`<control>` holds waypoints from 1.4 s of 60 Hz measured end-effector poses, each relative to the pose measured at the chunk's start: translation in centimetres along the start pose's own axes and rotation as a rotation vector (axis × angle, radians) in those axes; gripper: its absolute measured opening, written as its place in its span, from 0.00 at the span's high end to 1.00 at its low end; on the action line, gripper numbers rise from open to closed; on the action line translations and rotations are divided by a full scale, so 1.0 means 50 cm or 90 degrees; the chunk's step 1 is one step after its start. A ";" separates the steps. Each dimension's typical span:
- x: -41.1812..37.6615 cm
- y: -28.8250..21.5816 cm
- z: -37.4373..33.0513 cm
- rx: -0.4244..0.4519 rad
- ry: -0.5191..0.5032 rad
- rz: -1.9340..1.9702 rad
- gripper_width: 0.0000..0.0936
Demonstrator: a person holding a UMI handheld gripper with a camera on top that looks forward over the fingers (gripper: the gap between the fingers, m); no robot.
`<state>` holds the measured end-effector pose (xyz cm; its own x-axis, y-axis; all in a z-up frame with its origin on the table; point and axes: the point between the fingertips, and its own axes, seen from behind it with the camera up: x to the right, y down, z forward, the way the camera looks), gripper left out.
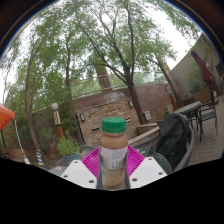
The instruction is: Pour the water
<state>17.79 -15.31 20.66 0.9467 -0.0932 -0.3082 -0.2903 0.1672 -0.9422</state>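
A bottle (113, 152) with a green cap, a pale label and brownish contents stands upright between my two fingers. My gripper (113, 163) is shut on the bottle, with the pink pads (93, 160) pressing its sides, and holds it up in the air. The bottle's lower part is hidden below the fingers. No cup or other vessel shows.
An outdoor patio lies beyond: a brick wall (95, 105), tall trees (100, 40), a black chair (175, 140) just to the right, a table with chairs (200, 110) further right, and an orange thing (5, 115) at the left.
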 end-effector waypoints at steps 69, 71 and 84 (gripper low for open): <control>0.104 0.156 -0.153 -0.220 0.137 -0.219 0.10; 0.093 0.152 -0.177 -0.215 0.141 -0.225 0.10; 0.002 0.132 -0.346 -0.208 0.125 -0.235 0.11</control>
<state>13.54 -31.18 12.15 0.9593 -0.2755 0.0622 -0.0008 -0.2230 -0.9748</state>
